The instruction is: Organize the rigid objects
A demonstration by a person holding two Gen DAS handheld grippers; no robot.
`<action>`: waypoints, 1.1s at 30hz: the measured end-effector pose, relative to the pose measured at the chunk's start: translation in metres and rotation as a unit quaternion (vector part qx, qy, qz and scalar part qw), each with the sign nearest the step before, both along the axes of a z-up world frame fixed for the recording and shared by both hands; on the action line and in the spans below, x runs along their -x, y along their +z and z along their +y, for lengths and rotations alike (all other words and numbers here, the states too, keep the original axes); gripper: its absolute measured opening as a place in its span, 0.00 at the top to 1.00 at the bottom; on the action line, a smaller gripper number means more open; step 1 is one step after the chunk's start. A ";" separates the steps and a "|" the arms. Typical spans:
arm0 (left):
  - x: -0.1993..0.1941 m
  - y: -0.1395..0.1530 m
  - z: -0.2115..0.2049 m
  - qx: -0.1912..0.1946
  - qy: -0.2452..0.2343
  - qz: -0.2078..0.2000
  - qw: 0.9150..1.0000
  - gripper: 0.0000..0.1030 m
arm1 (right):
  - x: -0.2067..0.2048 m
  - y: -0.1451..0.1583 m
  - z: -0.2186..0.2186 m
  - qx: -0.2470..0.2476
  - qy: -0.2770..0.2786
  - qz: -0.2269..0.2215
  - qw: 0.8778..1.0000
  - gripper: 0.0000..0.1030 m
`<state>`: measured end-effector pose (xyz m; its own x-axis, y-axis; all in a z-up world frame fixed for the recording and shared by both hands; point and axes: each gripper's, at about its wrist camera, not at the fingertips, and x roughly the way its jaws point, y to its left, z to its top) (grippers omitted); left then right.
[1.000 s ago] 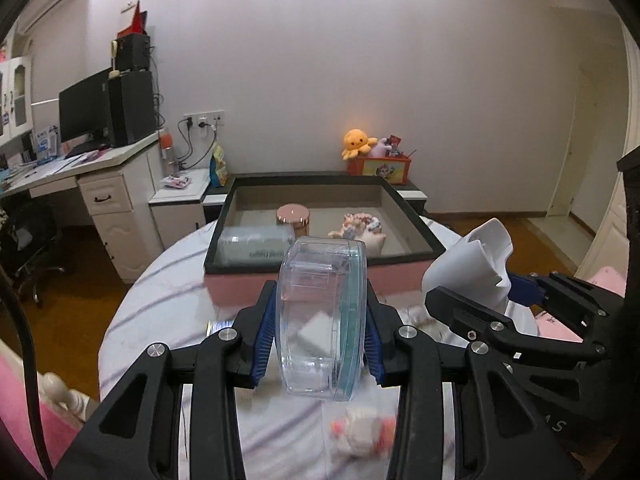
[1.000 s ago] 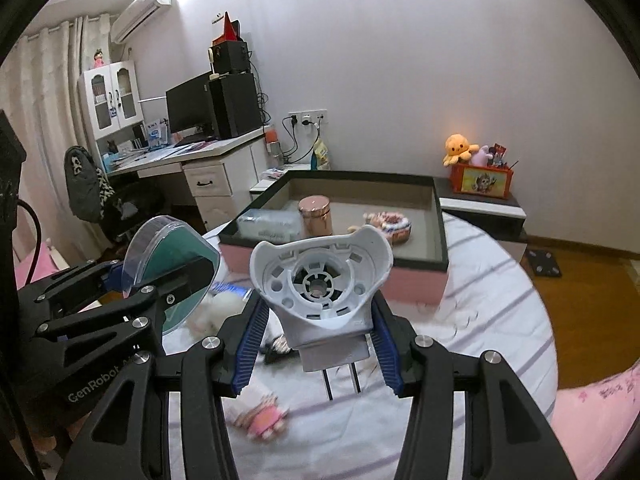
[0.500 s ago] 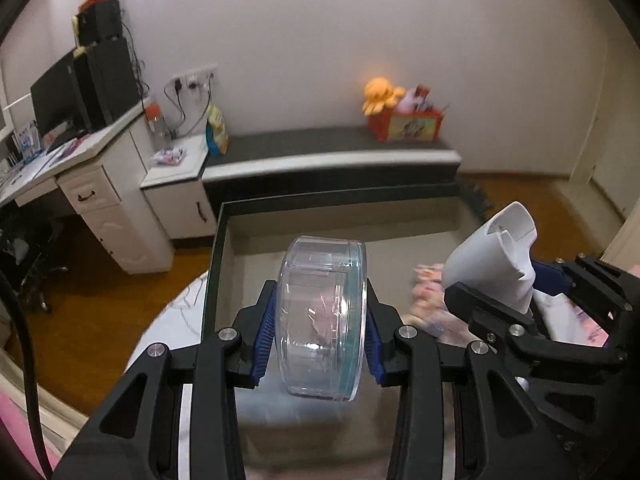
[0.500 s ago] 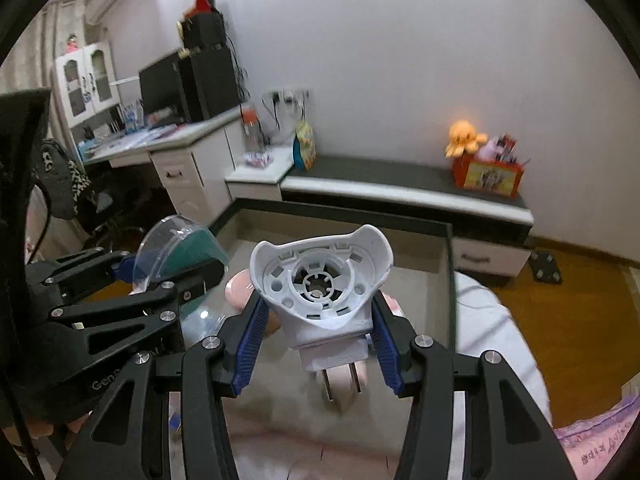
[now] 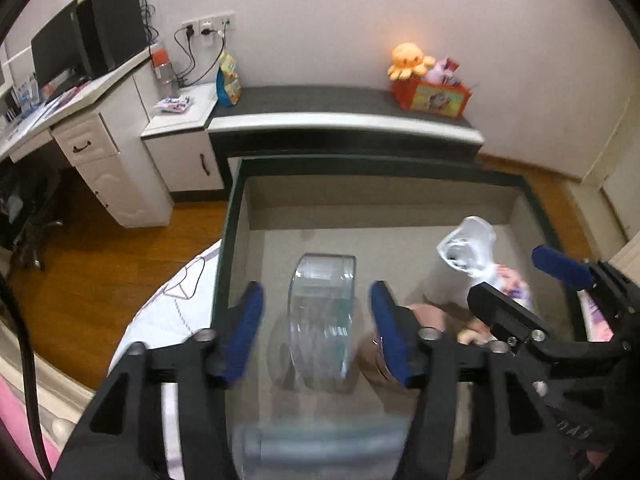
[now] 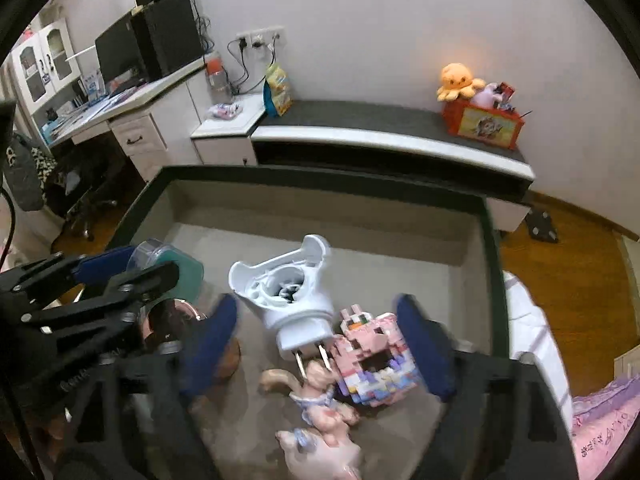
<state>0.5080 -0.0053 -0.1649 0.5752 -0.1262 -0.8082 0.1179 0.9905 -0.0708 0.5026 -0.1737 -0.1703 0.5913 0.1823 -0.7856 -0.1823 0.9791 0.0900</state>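
My left gripper [image 5: 318, 320] is open above the dark-rimmed storage box [image 5: 236, 200]. The clear round plastic case [image 5: 322, 316] stands on edge between its spread blue pads, free of them, inside the box. My right gripper [image 6: 316, 340] is open too. The white plug-in device [image 6: 288, 304] sits in the box between its spread fingers, prongs pointing down toward a pink block house [image 6: 372, 356]. The white device also shows in the left wrist view [image 5: 464, 260], and the clear case in the right wrist view [image 6: 168, 260].
The box also holds a copper-lidded jar [image 6: 172, 320], a pink figurine [image 6: 316, 400] and a clear flat case [image 5: 320, 448]. The box stands on a round table with a white striped cloth [image 5: 176, 312]. Behind are a low cabinet [image 5: 340, 116] and a desk [image 5: 80, 120].
Both grippers have moved forward over the box and opened. The clear case and the white device have left their jaws and now sit in the box.
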 end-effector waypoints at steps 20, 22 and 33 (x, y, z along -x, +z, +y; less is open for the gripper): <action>0.311 0.116 0.002 -0.010 0.021 -0.273 0.962 0.16 | 0.274 0.116 -0.009 -0.014 -0.016 -0.241 0.970 0.00; 0.339 0.118 0.003 0.003 0.030 -0.285 0.958 0.15 | 0.295 0.120 -0.010 -0.004 -0.031 -0.259 0.965 0.00; 0.429 0.135 -0.001 -0.002 0.023 -0.334 0.942 0.14 | 0.399 0.147 -0.014 -0.001 -0.062 -0.324 0.944 0.00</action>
<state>0.0789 -0.0060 -0.0296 0.9606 -0.0868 -0.2639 0.0920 0.9957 0.0071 0.1032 -0.1880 -0.0238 0.9647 0.0807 -0.2505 -0.0833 0.9965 0.0004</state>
